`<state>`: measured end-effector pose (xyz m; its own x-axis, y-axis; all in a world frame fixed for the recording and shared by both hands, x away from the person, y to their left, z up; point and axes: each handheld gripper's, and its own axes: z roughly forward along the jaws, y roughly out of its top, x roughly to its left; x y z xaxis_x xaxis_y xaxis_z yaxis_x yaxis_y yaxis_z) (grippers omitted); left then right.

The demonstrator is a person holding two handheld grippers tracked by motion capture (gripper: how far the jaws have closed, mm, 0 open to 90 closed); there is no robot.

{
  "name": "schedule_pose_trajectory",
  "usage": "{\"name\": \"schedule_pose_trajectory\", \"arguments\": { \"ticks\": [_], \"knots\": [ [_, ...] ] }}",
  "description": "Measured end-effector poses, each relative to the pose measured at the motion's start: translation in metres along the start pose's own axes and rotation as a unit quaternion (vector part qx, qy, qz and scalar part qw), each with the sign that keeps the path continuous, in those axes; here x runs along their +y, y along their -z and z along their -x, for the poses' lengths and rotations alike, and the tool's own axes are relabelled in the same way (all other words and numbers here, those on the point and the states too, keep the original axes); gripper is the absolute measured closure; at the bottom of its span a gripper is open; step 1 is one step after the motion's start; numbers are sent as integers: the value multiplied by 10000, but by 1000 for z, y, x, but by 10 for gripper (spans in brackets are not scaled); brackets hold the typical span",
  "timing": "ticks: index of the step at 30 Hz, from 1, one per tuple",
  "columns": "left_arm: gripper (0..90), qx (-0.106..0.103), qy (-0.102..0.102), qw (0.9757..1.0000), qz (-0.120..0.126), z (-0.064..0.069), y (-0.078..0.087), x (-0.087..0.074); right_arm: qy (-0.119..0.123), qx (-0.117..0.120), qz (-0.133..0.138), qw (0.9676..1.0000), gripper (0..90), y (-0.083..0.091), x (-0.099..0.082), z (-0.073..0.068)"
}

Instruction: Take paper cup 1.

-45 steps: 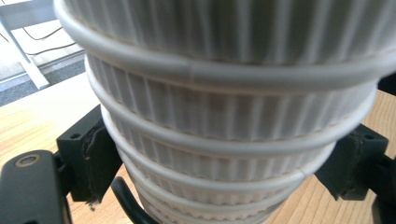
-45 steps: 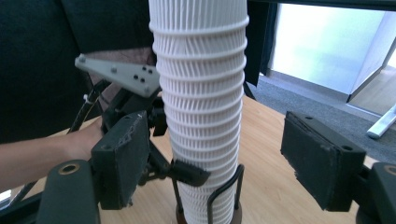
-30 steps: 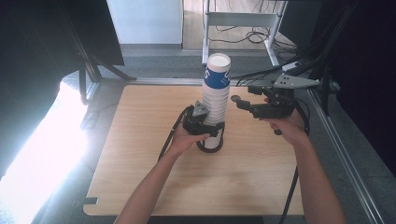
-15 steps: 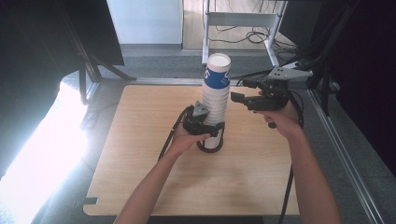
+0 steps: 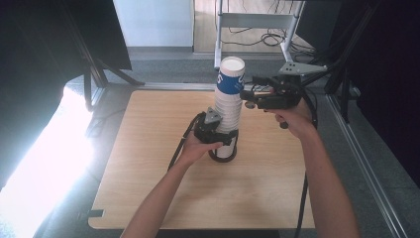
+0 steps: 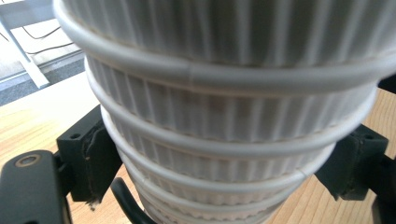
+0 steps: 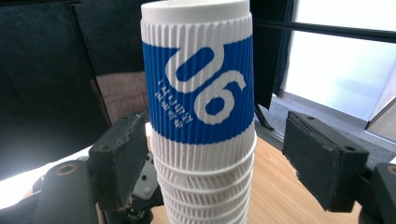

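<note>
The stack of white ribbed paper cups (image 5: pixel 227 130) is clamped low by the left gripper (image 5: pixel 221 139); the right gripper (image 7: pixel 212 163), whose jaws have just been opening and stand clear, should be closed squarely around the top blue-banded cup (image 7: pixel 201 88).

A light wooden rectangular table (image 5: pixel 148 188) stands on grey floor (image 5: pixel 59 208). Beyond its far edge, a white metal rack (image 5: pixel 257 20) with dark cables (image 5: pixel 270 37).
</note>
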<state>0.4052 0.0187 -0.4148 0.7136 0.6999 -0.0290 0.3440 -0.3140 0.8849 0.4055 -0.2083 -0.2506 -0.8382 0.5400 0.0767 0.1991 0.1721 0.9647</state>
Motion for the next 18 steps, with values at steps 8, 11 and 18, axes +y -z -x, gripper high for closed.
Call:
{"name": "schedule_pose_trajectory", "arguments": {
  "ticks": [8,11,18],
  "knots": [
    [133,-7,0,10000,6,0,0,0,10,72,-61,10000,216,-12,1,1],
    [133,-11,3,10000,15,0,0,0,1,98,-64,9999,214,-14,2,2],
    [133,-7,1,10000,14,0,0,0,-15,181,-8,9998,187,-23,7,3]
  ]
}}
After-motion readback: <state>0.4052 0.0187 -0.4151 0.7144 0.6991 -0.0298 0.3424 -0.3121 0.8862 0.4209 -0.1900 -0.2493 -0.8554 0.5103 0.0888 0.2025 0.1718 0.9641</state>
